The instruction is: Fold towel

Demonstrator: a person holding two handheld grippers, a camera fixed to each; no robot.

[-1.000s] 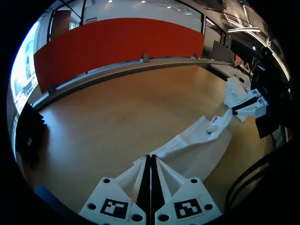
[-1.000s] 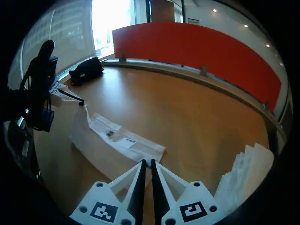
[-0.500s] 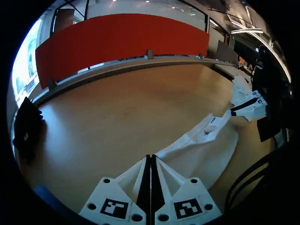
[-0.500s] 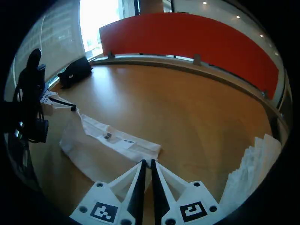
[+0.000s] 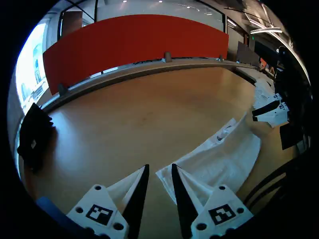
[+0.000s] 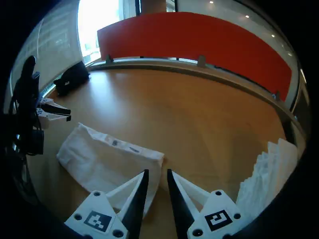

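Wooden tabletop (image 5: 131,111) has the white towel (image 6: 103,159) lying folded just ahead of the left gripper (image 5: 159,165) and right gripper (image 6: 157,171), both spread open and empty, so the likely slip-up is a fingertip snagging its near edge and dragging the fold crooked.

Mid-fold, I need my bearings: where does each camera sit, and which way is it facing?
Left gripper view: rides on the left gripper and looks along its open fingers over the wooden table toward the red partition. The towel lies to the right, with the right gripper beyond it.
Right gripper view: rides on the right gripper and faces the same partition. The towel is left of its open fingers, the left gripper at far left, and a stack of towels to the right.
Shared: towel, table, partition, black bag, and each other's gripper.
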